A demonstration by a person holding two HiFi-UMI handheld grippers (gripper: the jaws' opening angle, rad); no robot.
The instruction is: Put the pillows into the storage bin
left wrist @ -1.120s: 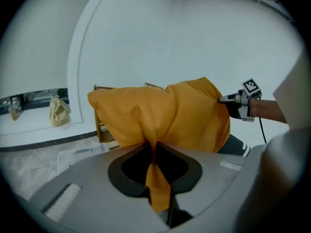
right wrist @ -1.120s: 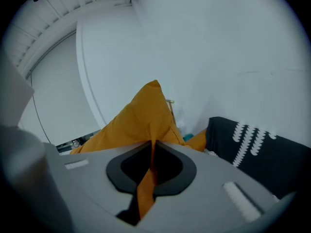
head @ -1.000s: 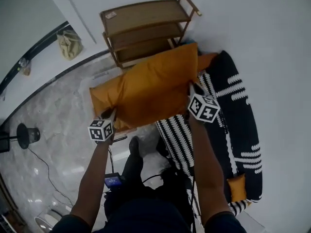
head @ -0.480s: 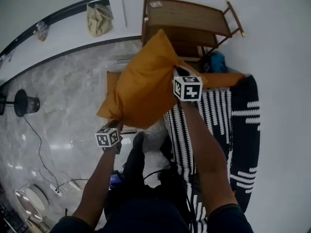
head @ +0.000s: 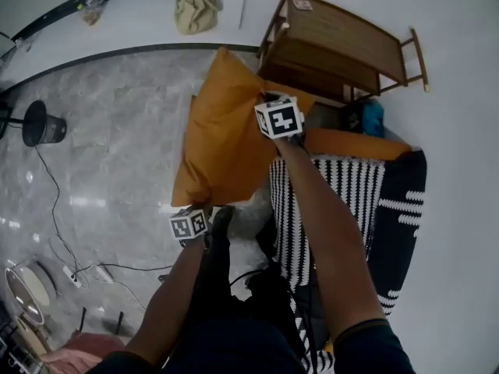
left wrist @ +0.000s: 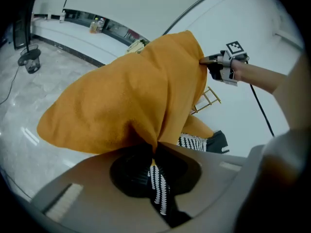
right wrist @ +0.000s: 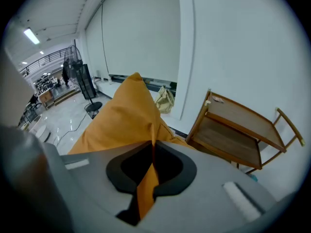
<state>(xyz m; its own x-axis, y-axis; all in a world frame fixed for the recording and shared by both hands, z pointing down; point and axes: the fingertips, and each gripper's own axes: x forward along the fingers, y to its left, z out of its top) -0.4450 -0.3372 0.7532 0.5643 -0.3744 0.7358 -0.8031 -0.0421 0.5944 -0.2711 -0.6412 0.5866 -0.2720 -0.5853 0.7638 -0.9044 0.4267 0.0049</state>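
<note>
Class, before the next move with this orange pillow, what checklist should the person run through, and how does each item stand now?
1. Left gripper jaws shut on the orange pillow corner: ok.
2. Right gripper jaws shut on another corner: ok.
3. Pillow hanging off the floor: ok.
4. Storage bin's opening in sight: cannot tell; the black-and-white patterned fabric may be it.

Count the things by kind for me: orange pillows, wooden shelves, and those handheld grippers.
Orange fabric pillows, clearly seen: 2, the held pillow and the second pillow at the end of the black-and-white striped seat
Brown wooden shelf unit: 1
Handheld grippers: 2, left gripper and right gripper, both shut on the held pillow
Total: 5
</note>
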